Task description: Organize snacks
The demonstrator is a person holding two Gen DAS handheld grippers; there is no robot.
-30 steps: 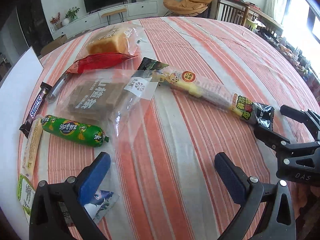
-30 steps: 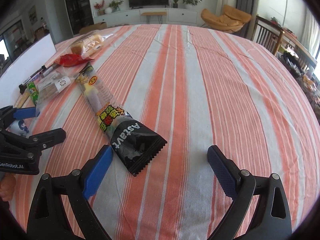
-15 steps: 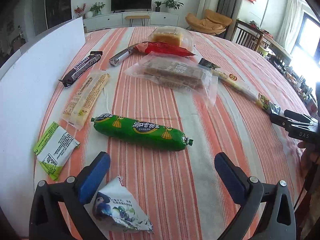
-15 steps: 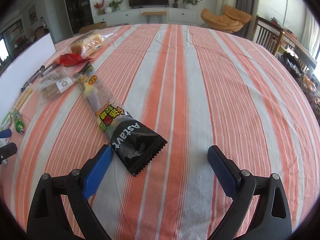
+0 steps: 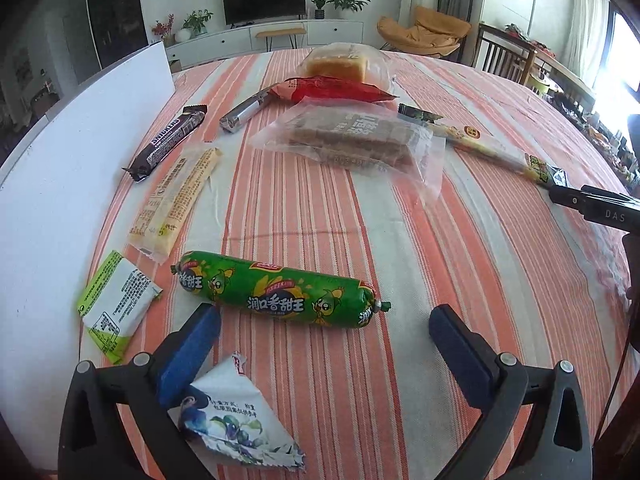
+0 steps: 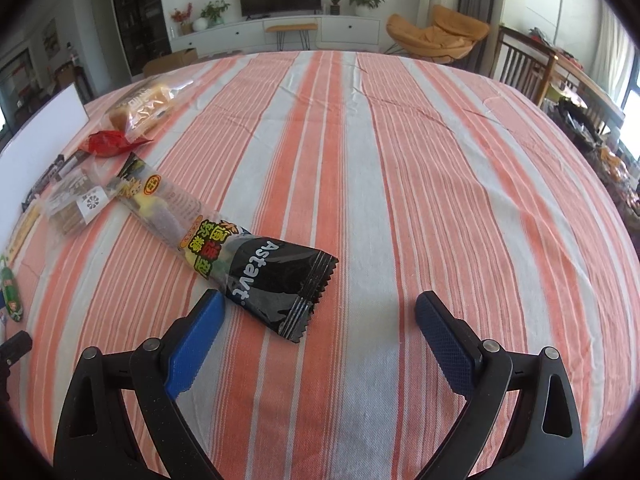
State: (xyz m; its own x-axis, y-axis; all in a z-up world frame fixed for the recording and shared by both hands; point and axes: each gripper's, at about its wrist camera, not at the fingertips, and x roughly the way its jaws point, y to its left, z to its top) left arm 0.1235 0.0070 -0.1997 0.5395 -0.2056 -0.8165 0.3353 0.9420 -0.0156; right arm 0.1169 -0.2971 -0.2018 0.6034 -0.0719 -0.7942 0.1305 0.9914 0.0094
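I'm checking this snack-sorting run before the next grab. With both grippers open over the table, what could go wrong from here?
1. The left hand-held gripper sits low, one finger beside the blueberry pouch; closing on the green sausage might snag the pouch.
2. The sausage is round and could roll away.
3. The right hand-held gripper faces only the flat end of the long black-tipped packet, so a pinch there may slip.

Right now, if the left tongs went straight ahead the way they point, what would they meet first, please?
Most likely the green sausage, lying crosswise just beyond the open left tongs. Depth is unclear, so they might pass above it instead.
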